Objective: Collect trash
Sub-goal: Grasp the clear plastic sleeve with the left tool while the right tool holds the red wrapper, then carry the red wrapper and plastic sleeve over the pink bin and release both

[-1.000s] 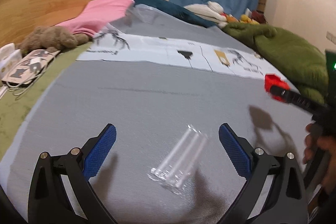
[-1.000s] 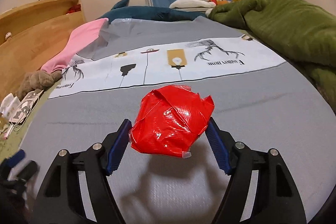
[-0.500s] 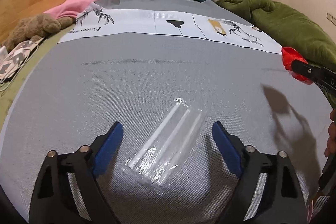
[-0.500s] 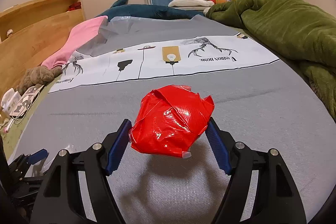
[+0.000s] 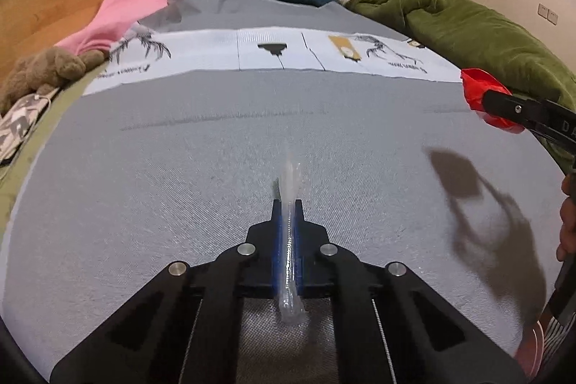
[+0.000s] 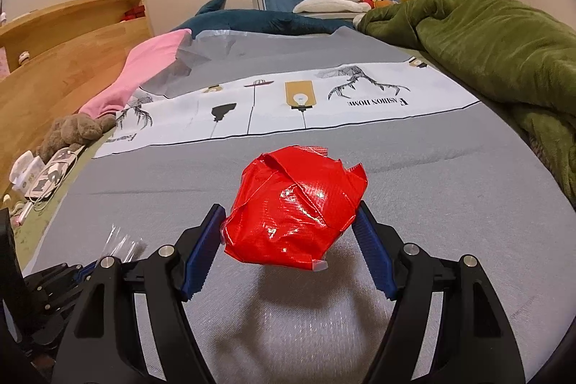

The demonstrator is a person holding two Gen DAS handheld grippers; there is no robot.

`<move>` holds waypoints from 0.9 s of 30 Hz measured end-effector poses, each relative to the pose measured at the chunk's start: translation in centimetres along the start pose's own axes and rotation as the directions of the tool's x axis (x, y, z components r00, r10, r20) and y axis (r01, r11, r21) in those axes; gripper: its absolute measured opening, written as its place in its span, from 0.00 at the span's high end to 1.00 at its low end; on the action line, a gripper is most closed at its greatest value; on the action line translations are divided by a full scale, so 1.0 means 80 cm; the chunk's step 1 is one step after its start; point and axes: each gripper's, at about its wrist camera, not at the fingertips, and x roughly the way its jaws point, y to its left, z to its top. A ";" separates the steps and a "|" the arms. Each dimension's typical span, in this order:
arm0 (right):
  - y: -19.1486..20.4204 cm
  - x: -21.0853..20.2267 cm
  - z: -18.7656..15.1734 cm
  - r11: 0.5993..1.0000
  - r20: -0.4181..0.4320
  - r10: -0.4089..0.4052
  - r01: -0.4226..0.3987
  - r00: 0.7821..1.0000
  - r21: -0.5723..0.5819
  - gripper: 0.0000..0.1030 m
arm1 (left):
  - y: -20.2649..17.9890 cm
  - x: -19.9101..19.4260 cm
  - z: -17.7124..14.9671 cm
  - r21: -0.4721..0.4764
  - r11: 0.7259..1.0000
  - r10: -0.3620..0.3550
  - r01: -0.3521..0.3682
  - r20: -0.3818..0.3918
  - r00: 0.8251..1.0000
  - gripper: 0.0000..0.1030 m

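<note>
My left gripper [image 5: 287, 204] is shut on a clear plastic wrapper [image 5: 289, 189], pinched edge-on between the blue pads low over the grey bed cover [image 5: 201, 175]. The wrapper also shows in the right wrist view [image 6: 120, 242], sticking out of the left gripper [image 6: 90, 267] at the lower left. My right gripper [image 6: 289, 225] is shut on a crumpled red plastic wrapper [image 6: 295, 207] and holds it above the cover. In the left wrist view the red wrapper [image 5: 482, 96] hangs at the right edge.
A white printed sheet [image 6: 288, 103] lies across the bed beyond. A green blanket [image 6: 496, 53] is heaped at the right. A pink cloth [image 5: 122, 13], a brown plush toy [image 5: 43, 74] and a wooden headboard [image 6: 64, 60] are at the left.
My left gripper has moved forward over the clear wrapper and closed on it, folding it flat between the pads. My right gripper keeps holding the red wrapper, nearly still.
</note>
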 end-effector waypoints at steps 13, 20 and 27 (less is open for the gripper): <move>0.010 -0.115 0.003 0.999 0.096 0.033 -0.032 0.995 -0.008 0.31 | -0.017 -0.106 0.021 0.015 0.999 -0.039 0.037 0.110 0.993 0.95; 0.000 -0.221 -0.024 0.998 0.154 0.059 -0.060 0.986 0.004 0.31 | -0.060 -0.199 0.018 0.081 0.992 -0.111 0.097 0.187 0.976 0.95; -0.020 -0.319 -0.070 0.998 0.183 0.052 -0.057 0.982 0.022 0.31 | -0.109 -0.262 -0.010 0.119 0.978 -0.194 0.174 0.196 0.961 0.95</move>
